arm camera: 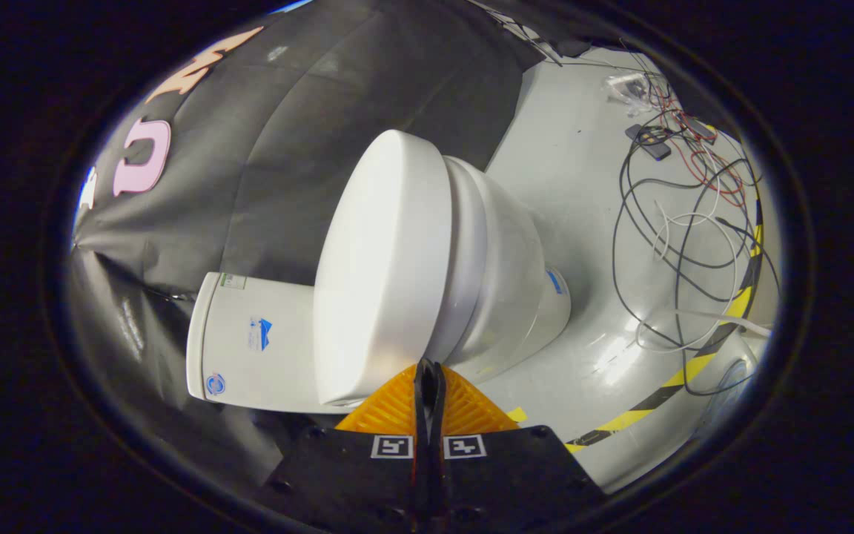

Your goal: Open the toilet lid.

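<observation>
Tongs sit with the two fingers pressed together, tips meeting with no visible gap, and nothing is caught between them. Their tips lie right at the near rim of the toilet lid, at the seam where the lid meets the seat; whether they actually touch the rim cannot be told. The view is rolled, so the toilet appears on its side: the lid lies closed, flat against the seat, its broad white top spreading from the fingertips toward 12 o'clock. The bowl bulges away at about 2 o'clock from the tips, its base meeting the pale grey floor. The white cistern lies at about 9 o'clock from the tips, touching the hinge end of the lid, with small blue stickers on its side. Black cloth of the booth wall hangs beyond the cistern and lid. A loose tangle of black, white and red cables sprawls on the floor well apart from the toilet, at about 2 o'clock, and a strip of yellow-and-black hazard tape runs across the floor at 3 o'clock.
</observation>
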